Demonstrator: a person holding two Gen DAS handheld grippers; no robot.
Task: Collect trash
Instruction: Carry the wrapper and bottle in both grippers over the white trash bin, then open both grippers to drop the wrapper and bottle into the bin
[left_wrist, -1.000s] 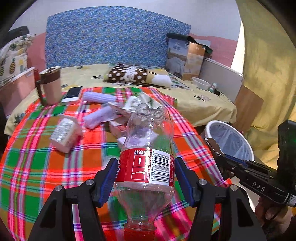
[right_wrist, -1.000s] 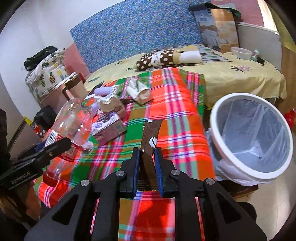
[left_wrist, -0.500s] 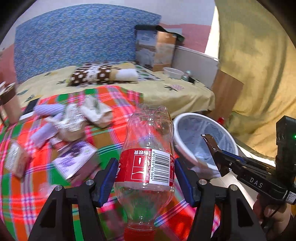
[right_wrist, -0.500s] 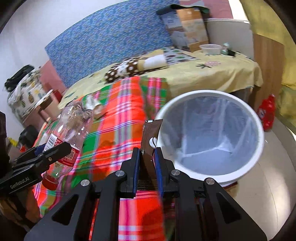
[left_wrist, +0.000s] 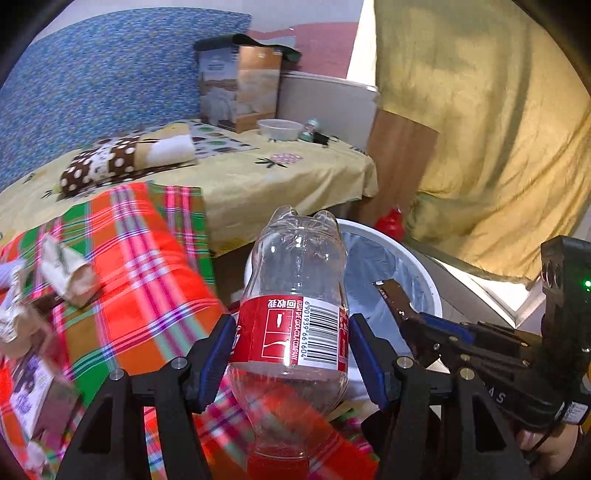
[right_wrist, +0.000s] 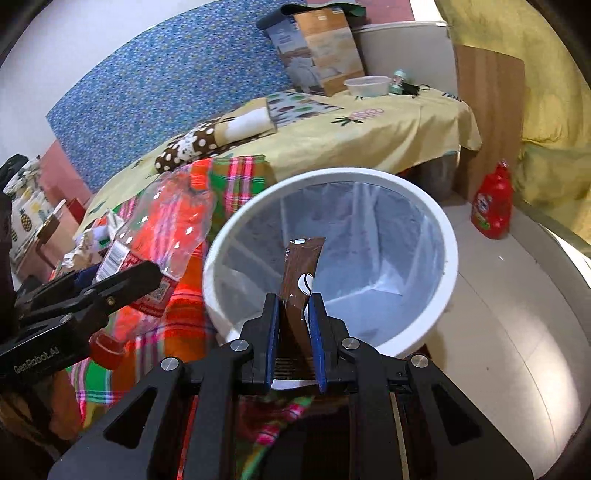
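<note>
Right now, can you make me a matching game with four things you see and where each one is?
Things:
1. plastic bottle
2. brown packet
3. white bin
4. red jug

Places:
A. on the floor by the wooden board
B. held in the left gripper
C. on the floor beside the plaid cloth
D. held in the right gripper

Pairs: 1-B, 2-D, 3-C, 4-A

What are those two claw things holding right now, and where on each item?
The left gripper grips an empty plastic bottle across its red label, cap toward the camera. The right gripper pinches a brown sachet at its lower end.
</note>
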